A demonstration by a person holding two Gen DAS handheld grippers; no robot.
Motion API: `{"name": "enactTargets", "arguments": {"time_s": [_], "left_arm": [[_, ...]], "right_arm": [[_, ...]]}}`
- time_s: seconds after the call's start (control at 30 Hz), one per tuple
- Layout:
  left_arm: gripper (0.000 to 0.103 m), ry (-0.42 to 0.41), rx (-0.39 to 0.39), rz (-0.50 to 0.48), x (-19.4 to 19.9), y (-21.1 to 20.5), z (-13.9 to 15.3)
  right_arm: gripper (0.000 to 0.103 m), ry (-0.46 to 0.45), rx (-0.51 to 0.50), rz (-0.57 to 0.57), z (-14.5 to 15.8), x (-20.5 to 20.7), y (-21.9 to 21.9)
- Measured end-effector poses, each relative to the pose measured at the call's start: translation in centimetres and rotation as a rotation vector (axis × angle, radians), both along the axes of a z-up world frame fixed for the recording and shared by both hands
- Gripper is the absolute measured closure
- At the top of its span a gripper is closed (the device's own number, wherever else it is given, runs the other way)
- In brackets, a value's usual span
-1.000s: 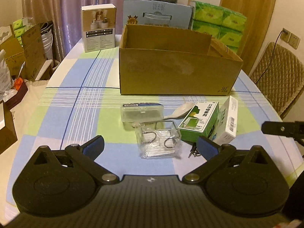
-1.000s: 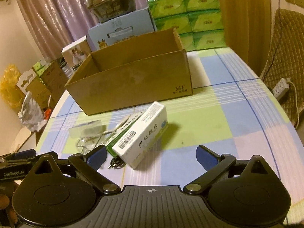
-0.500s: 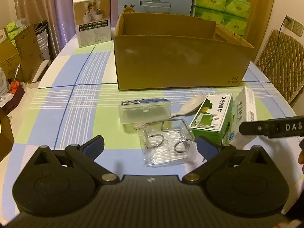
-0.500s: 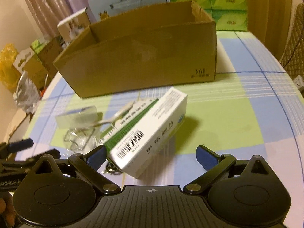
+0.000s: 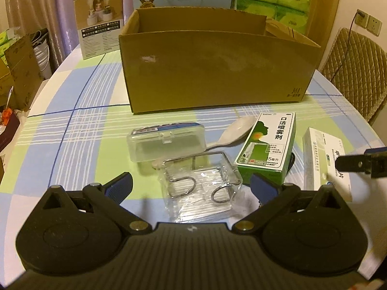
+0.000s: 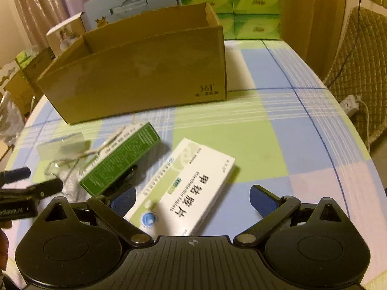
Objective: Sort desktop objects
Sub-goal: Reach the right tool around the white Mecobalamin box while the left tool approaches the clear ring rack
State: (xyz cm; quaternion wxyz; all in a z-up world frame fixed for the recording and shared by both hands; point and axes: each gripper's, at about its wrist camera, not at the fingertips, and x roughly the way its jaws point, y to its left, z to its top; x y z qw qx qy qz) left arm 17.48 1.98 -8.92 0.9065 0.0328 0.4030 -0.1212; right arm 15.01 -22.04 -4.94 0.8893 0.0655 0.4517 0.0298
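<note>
The white medicine box (image 6: 183,191) is seen lying flat on the checked tablecloth (image 6: 278,145), its near end reaching between the spread fingers of the right gripper (image 6: 192,199); no contact with either pad is shown. The green spray box (image 6: 119,158) is set just to its left. In the left wrist view, the clear plastic holder (image 5: 200,186) with wire loops is framed between the wide-open fingers of the left gripper (image 5: 191,188), ungrasped. Behind it, touching or nearly so, a clear lidded case (image 5: 167,142) and a white spoon (image 5: 235,130) are found. The open cardboard box (image 5: 217,67) is placed farther back.
</note>
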Motion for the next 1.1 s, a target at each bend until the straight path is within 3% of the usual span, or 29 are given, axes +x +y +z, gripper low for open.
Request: {"name": "enactTargets", "arguments": {"time_s": [0.47,0.7,1.03,1.1], "left_arm": [[0.012,-0.002,0.028,-0.012,1.0,-0.9,-1.7],[0.038,-0.003,0.034,-0.024,0.9,-1.4,-1.9],[0.039,0.026,0.044,-0.025,-1.9,-1.2,-1.3],[0.039,0.028,0.045,-0.028,-2.4,-1.2,-1.2]], "right_arm": [[0.005,0.024,-0.013,0.008,-1.6,0.2,1.6],[0.005,0.018,-0.024,0.0,-1.7,0.3,1.6],[0.006,0.001,-0.074,-0.008,-2.5,1.0,3.0],[0.018,0.003,-0.093,0.027,-2.5,1.0,3.2]]}}
